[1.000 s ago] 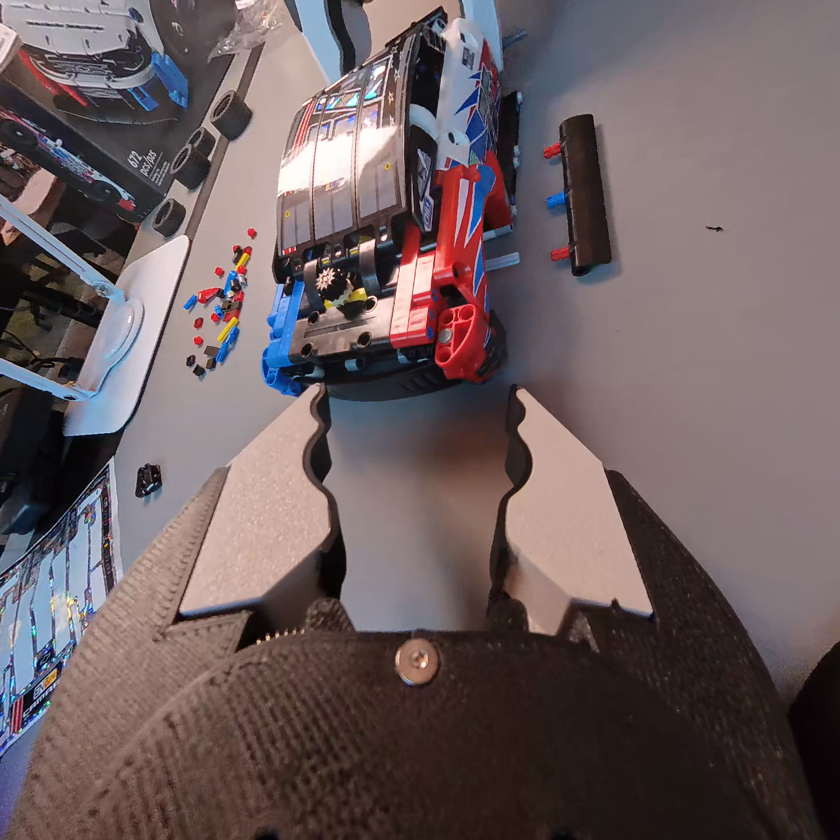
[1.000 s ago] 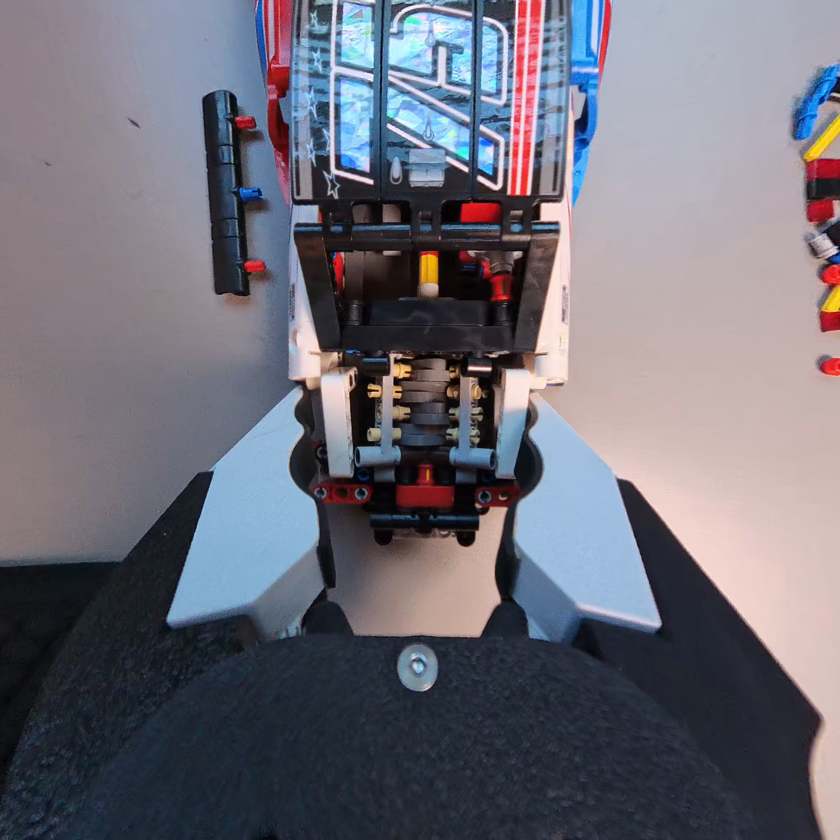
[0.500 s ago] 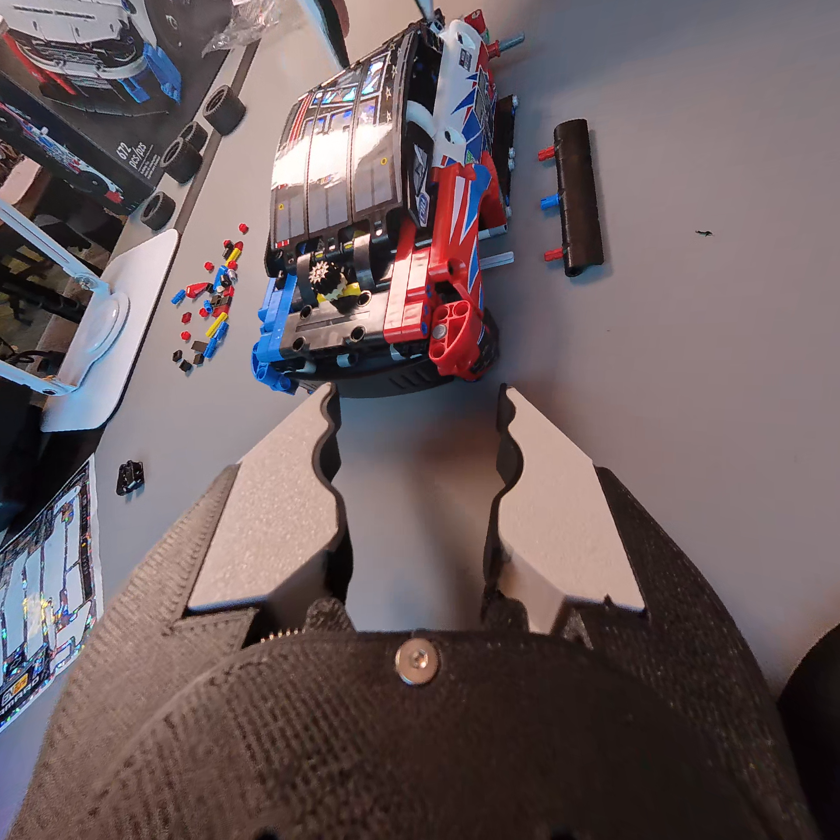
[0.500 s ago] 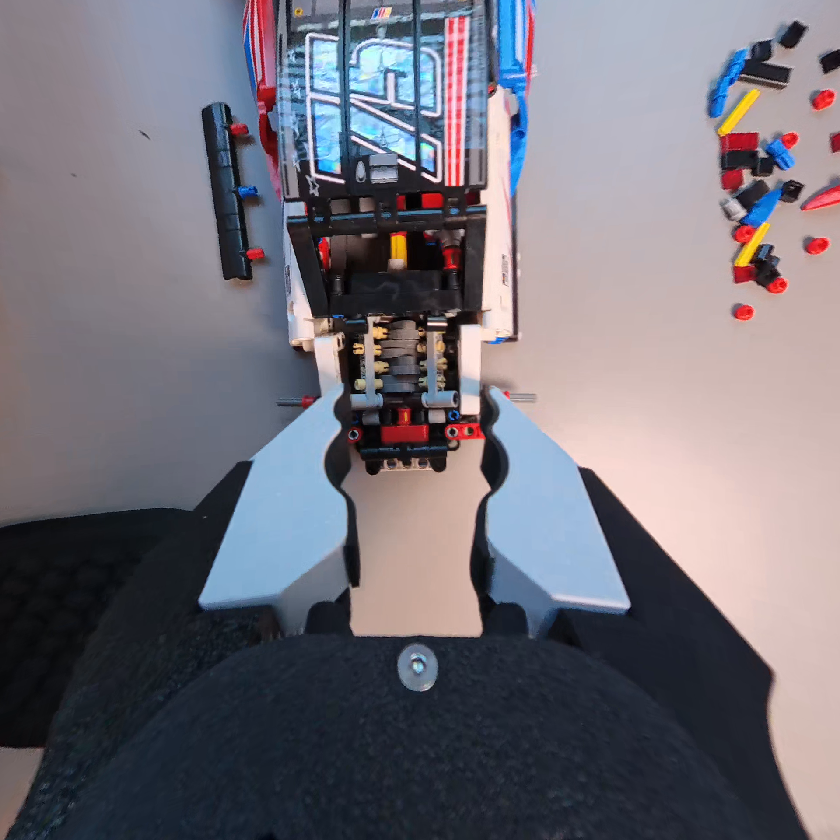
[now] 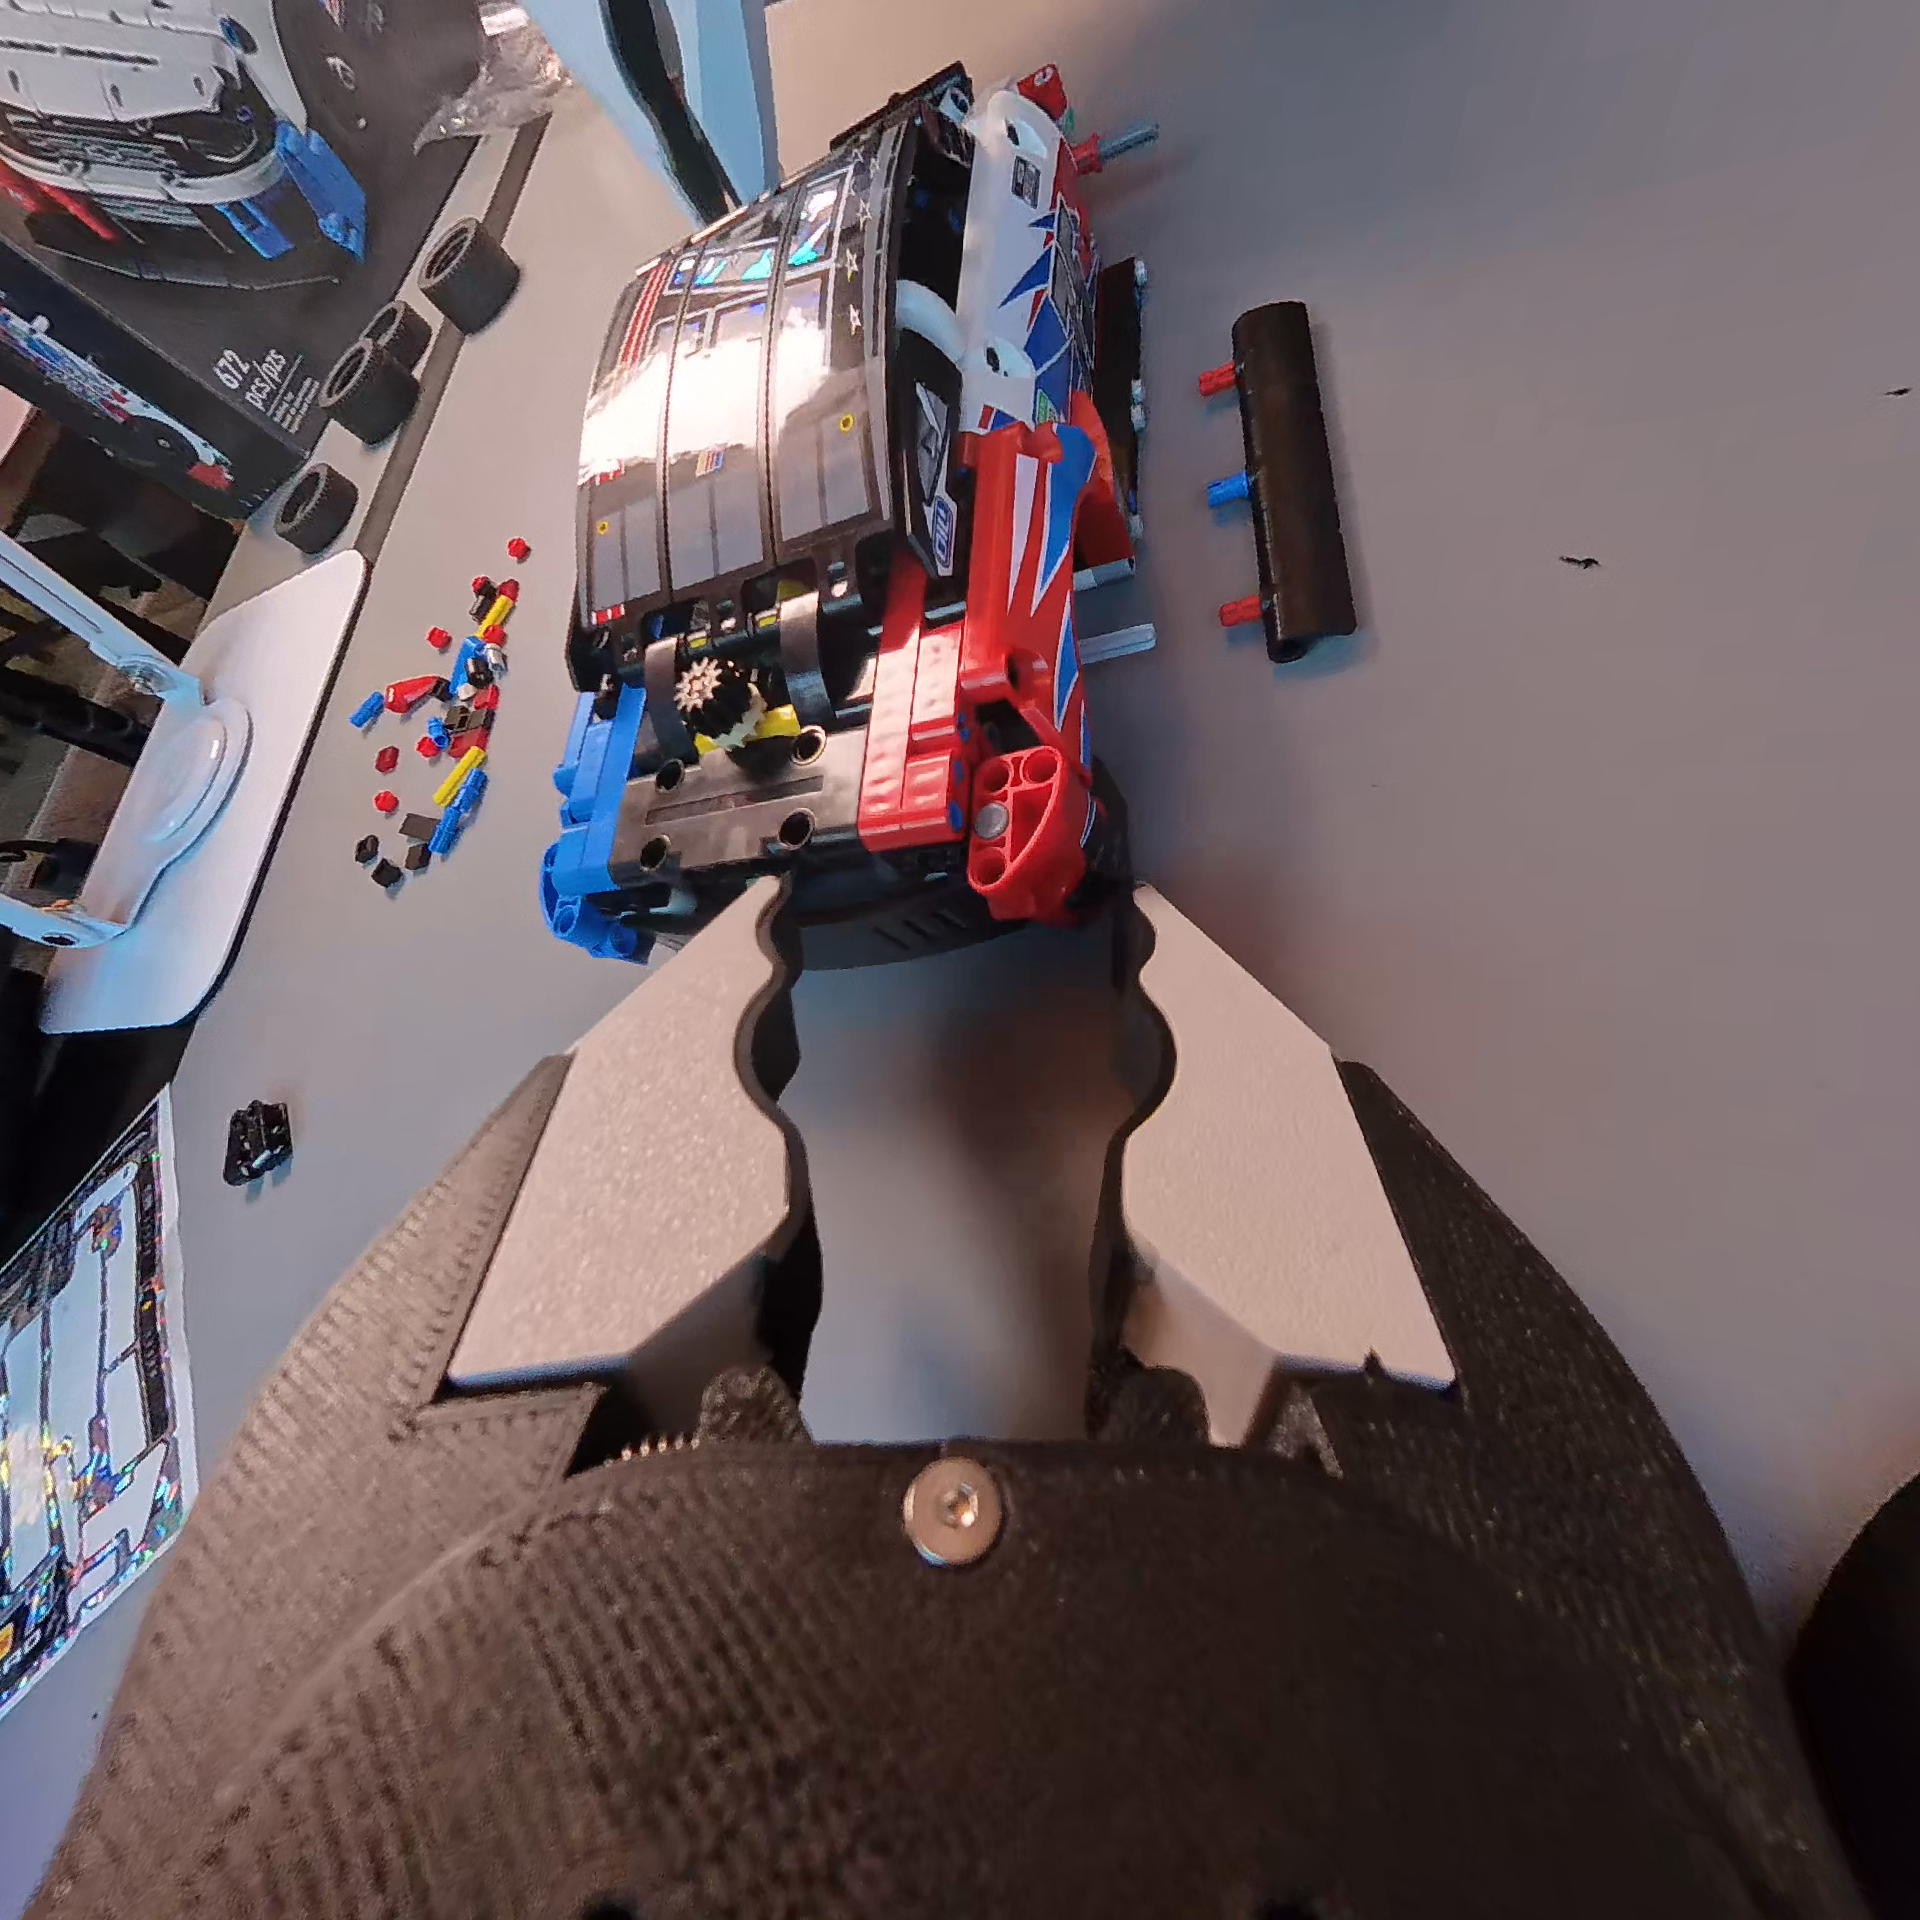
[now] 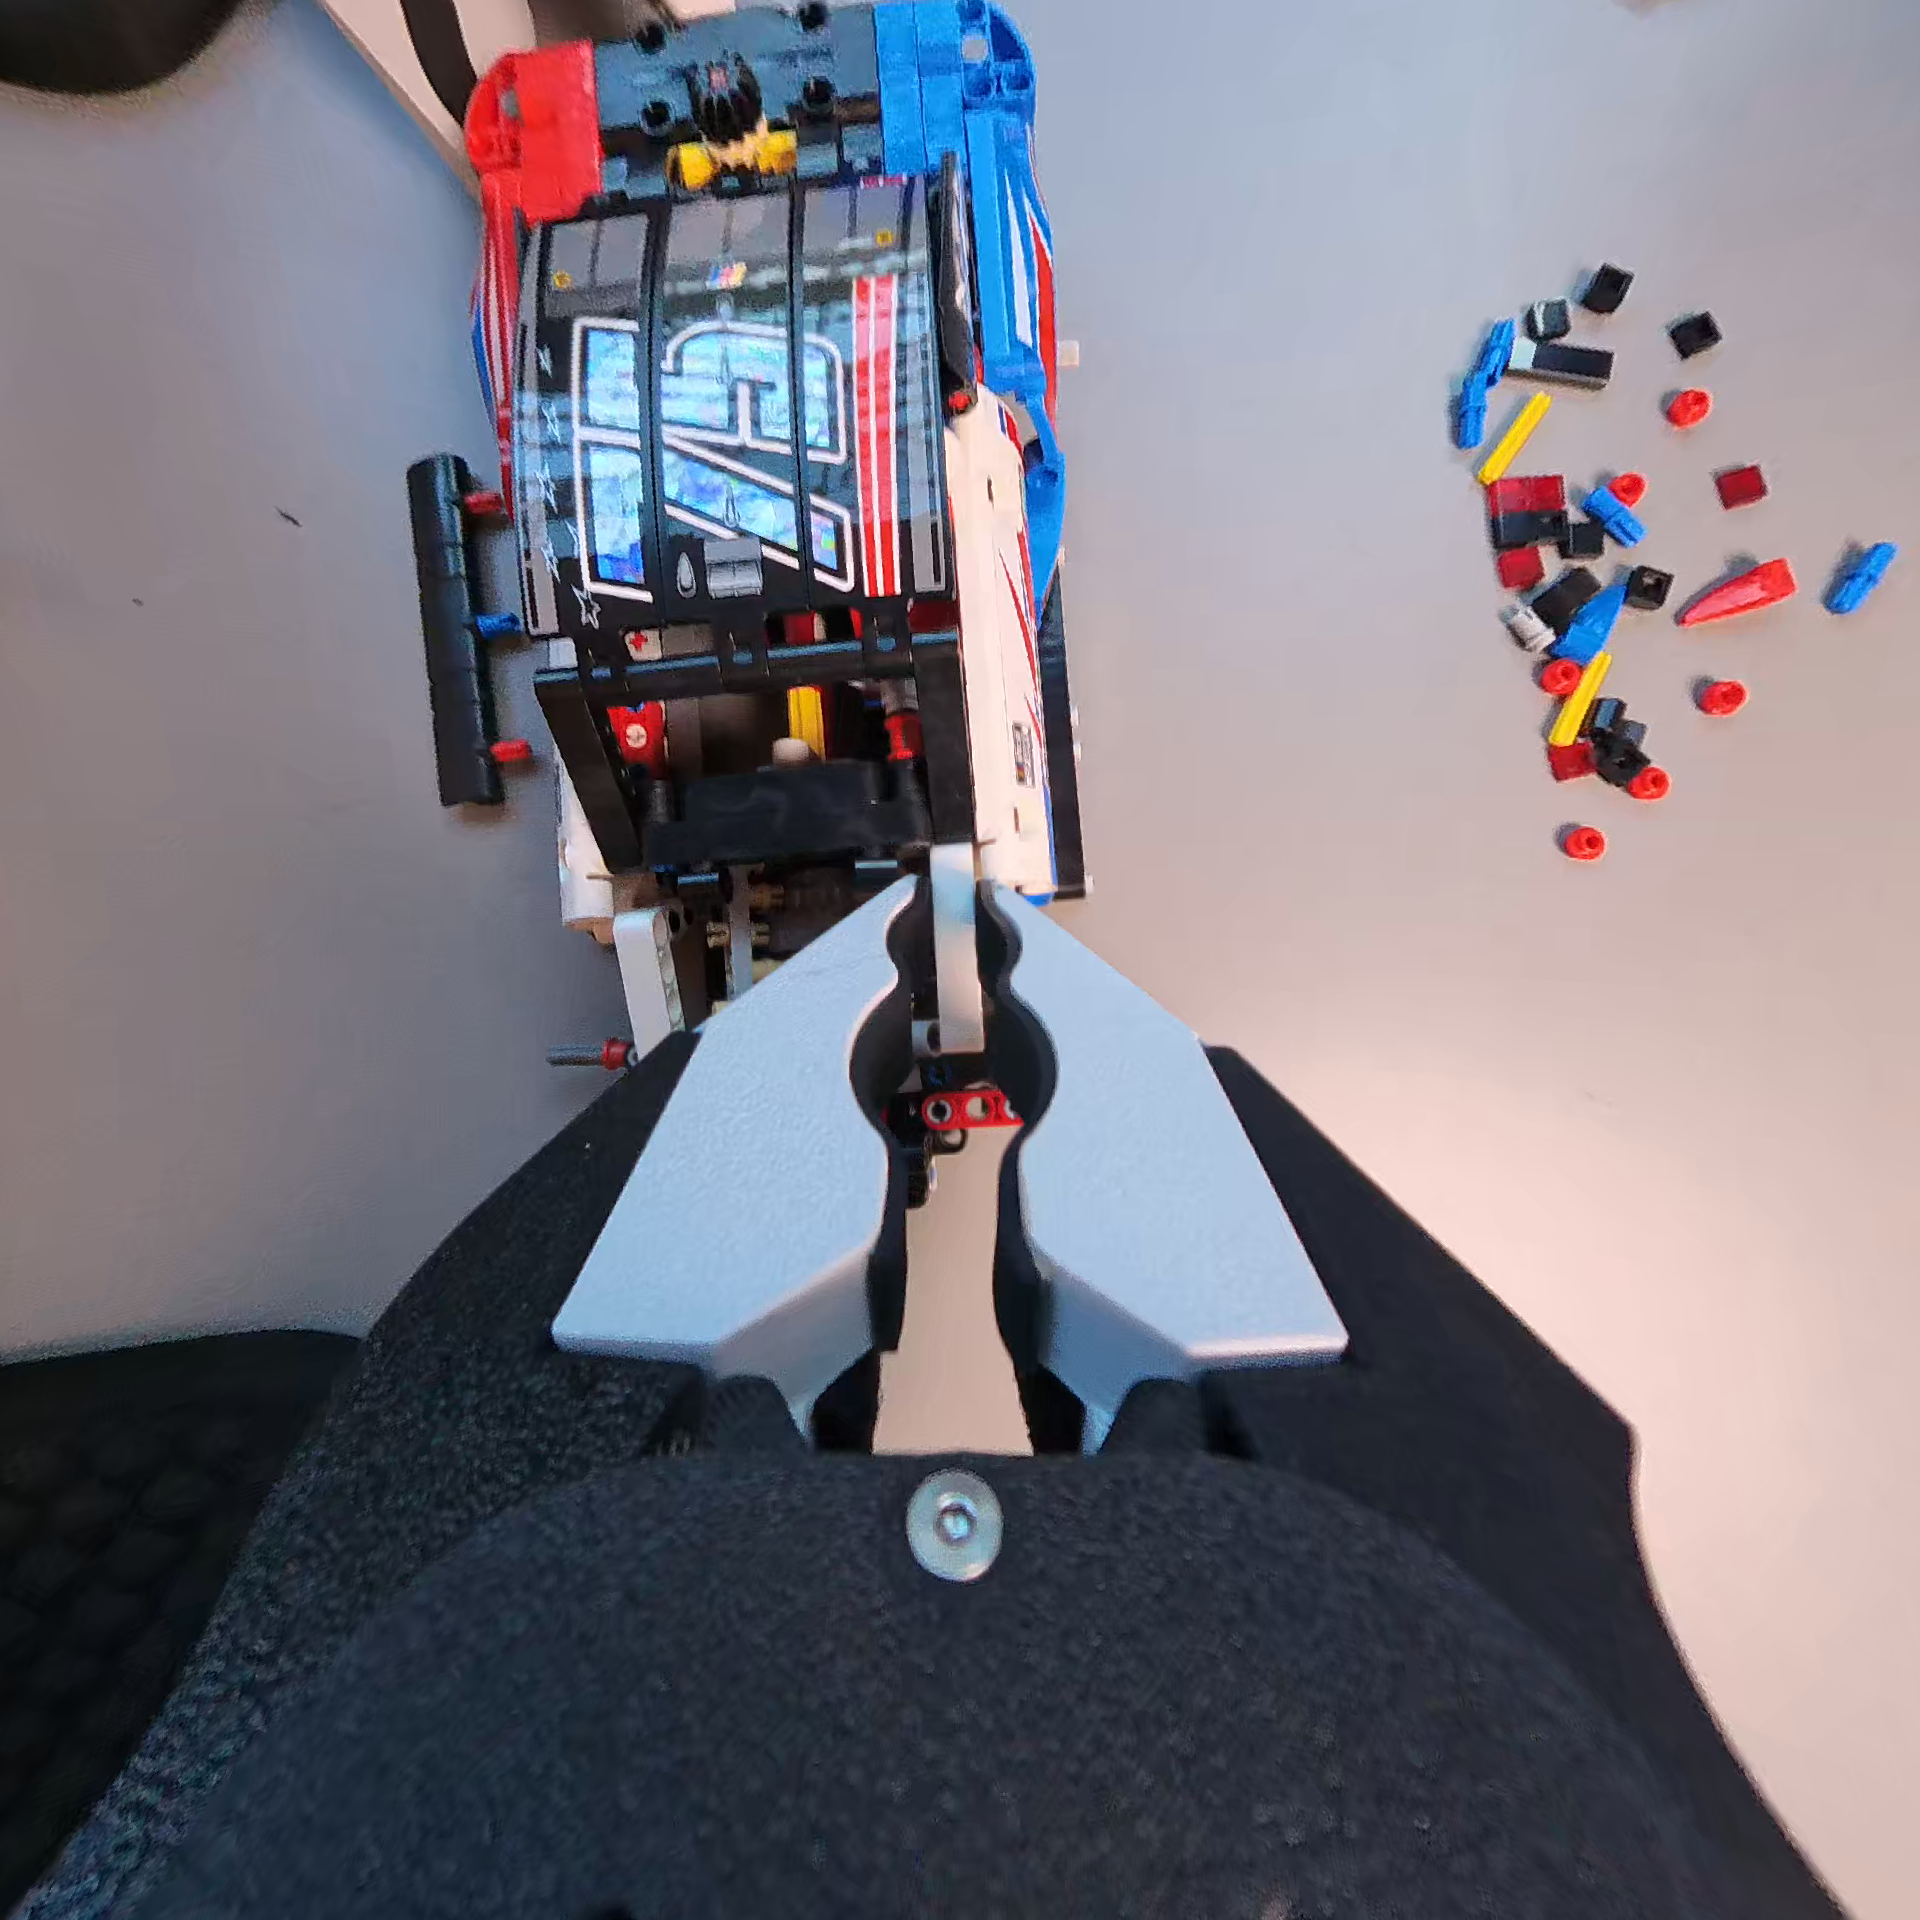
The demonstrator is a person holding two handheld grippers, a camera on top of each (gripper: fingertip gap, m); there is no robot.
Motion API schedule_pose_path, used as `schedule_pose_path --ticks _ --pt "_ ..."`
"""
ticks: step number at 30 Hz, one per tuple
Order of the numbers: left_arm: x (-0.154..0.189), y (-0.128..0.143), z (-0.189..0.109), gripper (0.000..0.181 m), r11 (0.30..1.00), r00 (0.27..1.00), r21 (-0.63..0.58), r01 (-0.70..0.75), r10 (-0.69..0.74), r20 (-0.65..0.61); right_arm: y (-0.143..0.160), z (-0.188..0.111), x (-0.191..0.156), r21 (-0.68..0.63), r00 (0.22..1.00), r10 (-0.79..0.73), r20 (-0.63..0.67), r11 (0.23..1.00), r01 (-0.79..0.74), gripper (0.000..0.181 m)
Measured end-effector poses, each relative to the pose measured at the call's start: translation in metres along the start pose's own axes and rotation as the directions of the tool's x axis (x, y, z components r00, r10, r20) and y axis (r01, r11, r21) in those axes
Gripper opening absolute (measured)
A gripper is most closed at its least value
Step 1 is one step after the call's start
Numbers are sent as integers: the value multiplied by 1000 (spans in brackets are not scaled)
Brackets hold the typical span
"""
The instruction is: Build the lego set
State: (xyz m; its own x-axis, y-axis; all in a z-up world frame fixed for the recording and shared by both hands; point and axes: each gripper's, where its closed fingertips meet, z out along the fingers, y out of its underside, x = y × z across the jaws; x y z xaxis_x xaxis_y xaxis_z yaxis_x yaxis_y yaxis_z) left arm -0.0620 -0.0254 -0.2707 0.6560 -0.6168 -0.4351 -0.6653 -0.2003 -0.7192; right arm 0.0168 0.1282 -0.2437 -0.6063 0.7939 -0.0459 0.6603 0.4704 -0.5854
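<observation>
The part-built Lego car (image 5: 831, 499), with a black roof and red, white and blue sides, lies on the grey table. My left gripper (image 5: 951, 914) is open and empty, its tips just short of the car's red and blue front end. My right gripper (image 6: 951, 894) is at the car's rear (image 6: 748, 468), shut on a white upright beam (image 6: 956, 956) at the rear right corner. A black beam with red and blue pins (image 5: 1294, 478) lies apart beside the car; it also shows in the right wrist view (image 6: 452, 623).
Small loose pieces (image 5: 447, 717) are scattered on the car's other side, also in the right wrist view (image 6: 1600, 561). Black tyres (image 5: 369, 390) lie by the set's box (image 5: 156, 208). A white stand base (image 5: 208, 790), a small black piece (image 5: 255, 1141) and a sticker sheet (image 5: 73, 1382) lie at the left. The gap from one gripper's tips to the other's is roughly 20 cm. My left gripper's tips are some 25 cm from the small black piece (image 5: 255, 1141).
My right gripper drew back from straddling the car's rear, shifted to the right corner and closed on the white beam. My left gripper edged closer to the car's front, still open.
</observation>
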Motion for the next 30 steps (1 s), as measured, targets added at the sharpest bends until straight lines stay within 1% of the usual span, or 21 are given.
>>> schedule_pose_path --ticks 2,3,4,5,6,7,8,10,12,14,16,19,21,24,26,28,30 --pt "-1 0 0 60 1000 1000 5 0 0 2 0 -1 0 10 1000 3 -17 1000 -2 6" --pt "-1 0 -1 61 1000 1000 8 4 -5 5 0 -3 3 20 999 7 -41 1000 -6 13" --pt "-2 0 -1 62 1000 1000 9 8 -8 8 0 -6 4 23 998 6 -61 1000 -5 28" --pt "-3 0 -1 63 1000 1000 9 9 -9 13 -1 -11 0 34 999 7 -48 999 -5 50" --pt "-3 0 -2 64 1000 1000 10 12 -12 17 -5 -15 -5 52 999 3 -44 999 -1 67" --pt "-3 0 -2 64 1000 1000 14 18 -18 18 -9 -16 -13 60 999 -24 -42 998 26 87" --pt "-4 1 -2 64 999 1000 19 26 -26 18 -12 -15 -20 56 996 -61 -62 996 65 101" --pt "-4 1 -3 64 999 999 26 38 -39 12 -12 0 -34 10 988 -125 -85 992 127 121" --pt "-4 1 -2 65 999 999 25 40 -40 5 -12 20 -40 -18 983 -152 -104 988 151 131" --pt "-4 1 -2 65 999 999 21 32 -32 8 -13 36 -36 -31 979 -160 -123 987 157 124" --pt "-3 0 -2 64 1000 1000 12 13 -13 20 -8 47 -31 -69 981 -166 -100 985 159 118" --pt "-2 -1 -3 66 1000 999 10 -2 2 37 -7 49 -27 -98 984 -173 -41 981 168 118" --pt "-6 -1 -5 72 1000 998 20 -1 0 66 -6 47 -27 -125 987 -162 10 979 162 118" --pt "-15 -3 -9 84 999 991 38 -25 20 131 -10 40 -27 -125 989 -90 119 987 105 118" --pt "-21 -7 -8 90 997 983 44 -59 50 177 -13 34 -29 -124 974 -18 227 991 47 118" --pt "-32 -13 -4 95 992 966 28 -120 110 234 -19 27 -33 -127 928 75 366 991 -30 118" --pt "-43 -21 6 97 987 955 24 -159 147 256 -24 22 -35 -137 871 142 471 987 -86 118"
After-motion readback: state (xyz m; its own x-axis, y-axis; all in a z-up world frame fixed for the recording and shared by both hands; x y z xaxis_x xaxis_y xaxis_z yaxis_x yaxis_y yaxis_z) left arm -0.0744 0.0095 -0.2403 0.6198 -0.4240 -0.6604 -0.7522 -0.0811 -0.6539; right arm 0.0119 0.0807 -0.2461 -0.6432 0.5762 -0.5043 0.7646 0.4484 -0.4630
